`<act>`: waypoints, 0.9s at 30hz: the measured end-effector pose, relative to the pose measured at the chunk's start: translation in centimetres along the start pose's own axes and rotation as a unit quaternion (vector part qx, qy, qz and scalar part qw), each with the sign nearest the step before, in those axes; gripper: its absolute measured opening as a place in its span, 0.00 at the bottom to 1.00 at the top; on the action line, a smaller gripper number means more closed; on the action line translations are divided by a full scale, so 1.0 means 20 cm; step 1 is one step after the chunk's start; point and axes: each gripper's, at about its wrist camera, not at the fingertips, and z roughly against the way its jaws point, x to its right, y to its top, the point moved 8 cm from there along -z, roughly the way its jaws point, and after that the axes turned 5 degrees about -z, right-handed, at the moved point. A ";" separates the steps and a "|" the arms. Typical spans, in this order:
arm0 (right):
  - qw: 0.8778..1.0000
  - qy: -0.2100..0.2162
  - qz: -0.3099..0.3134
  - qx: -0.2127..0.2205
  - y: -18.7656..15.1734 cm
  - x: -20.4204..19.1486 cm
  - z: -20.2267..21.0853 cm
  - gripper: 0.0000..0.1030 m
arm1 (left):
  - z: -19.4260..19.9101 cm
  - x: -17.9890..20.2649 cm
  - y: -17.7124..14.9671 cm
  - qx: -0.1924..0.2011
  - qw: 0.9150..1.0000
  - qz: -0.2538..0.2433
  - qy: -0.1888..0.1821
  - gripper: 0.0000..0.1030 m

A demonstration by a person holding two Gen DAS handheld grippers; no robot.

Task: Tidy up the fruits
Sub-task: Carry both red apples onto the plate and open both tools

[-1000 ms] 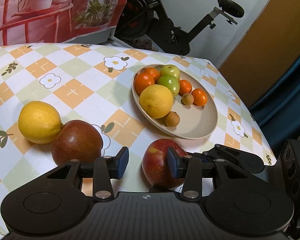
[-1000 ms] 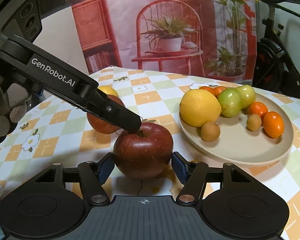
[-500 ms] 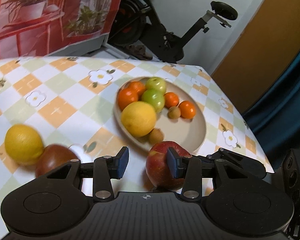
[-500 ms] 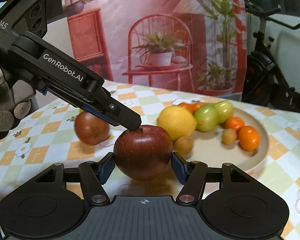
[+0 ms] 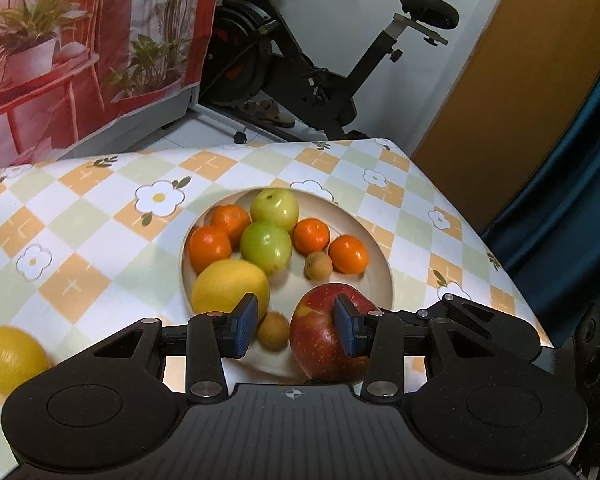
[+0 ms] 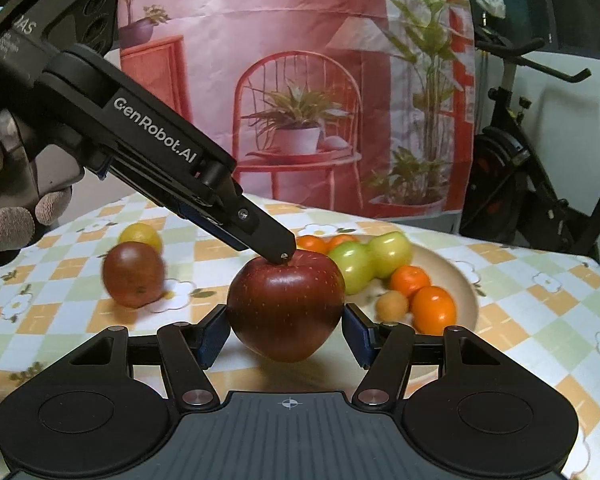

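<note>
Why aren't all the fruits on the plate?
Two are left out on the tablecloth: a dark red apple and a lemon behind it. Another red apple, gripped by the right gripper, is near the plate.

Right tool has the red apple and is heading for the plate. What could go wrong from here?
1. The red apple is pinched only at its sides by the right tool; it could slip.
2. The plate is crowded: setting it down may knock the brown longan or large yellow citrus.
3. The left tool touches the apple's top and could nudge it.
</note>
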 end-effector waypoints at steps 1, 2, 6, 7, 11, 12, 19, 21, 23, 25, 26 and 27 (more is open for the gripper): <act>1.000 -0.003 0.001 0.001 0.00 0.02 -0.01 0.55 | -0.02 0.00 0.02 -0.001 1.000 -0.002 0.003 0.43; 1.000 -0.004 0.001 0.002 0.01 0.04 -0.02 0.55 | -0.03 0.01 0.03 -0.002 1.000 -0.005 0.005 0.43; 1.000 -0.015 -0.001 0.000 0.01 0.11 -0.07 0.55 | -0.11 0.02 0.08 -0.010 1.000 -0.015 0.015 0.43; 1.000 -0.017 -0.003 -0.001 0.01 0.13 -0.08 0.55 | -0.13 0.03 0.09 -0.012 1.000 -0.019 0.019 0.43; 1.000 -0.027 -0.009 -0.009 0.00 0.19 -0.15 0.55 | -0.19 0.03 0.12 -0.019 0.999 -0.035 0.036 0.43; 1.000 -0.027 -0.011 -0.011 0.00 0.19 -0.16 0.56 | -0.20 0.03 0.12 -0.020 0.998 -0.039 0.040 0.43; 0.999 -0.016 -0.019 -0.020 0.00 0.20 -0.24 0.56 | -0.22 -0.02 0.12 -0.019 0.997 -0.043 0.059 0.43; 1.000 -0.015 -0.017 -0.021 0.01 0.20 -0.25 0.56 | -0.21 -0.03 0.13 -0.017 0.997 -0.043 0.058 0.43; 1.000 -0.013 -0.019 -0.021 0.01 0.20 -0.25 0.56 | -0.21 -0.03 0.13 -0.016 0.997 -0.046 0.058 0.43; 0.999 -0.011 -0.023 -0.020 0.00 0.20 -0.25 0.56 | -0.21 -0.02 0.13 -0.015 0.997 -0.048 0.059 0.44; 0.999 -0.011 -0.024 -0.020 0.00 0.20 -0.25 0.56 | -0.22 -0.02 0.13 -0.014 0.997 -0.049 0.060 0.44; 0.999 -0.011 -0.025 -0.020 0.00 0.20 -0.25 0.56 | -0.22 -0.02 0.13 -0.014 0.997 -0.049 0.060 0.45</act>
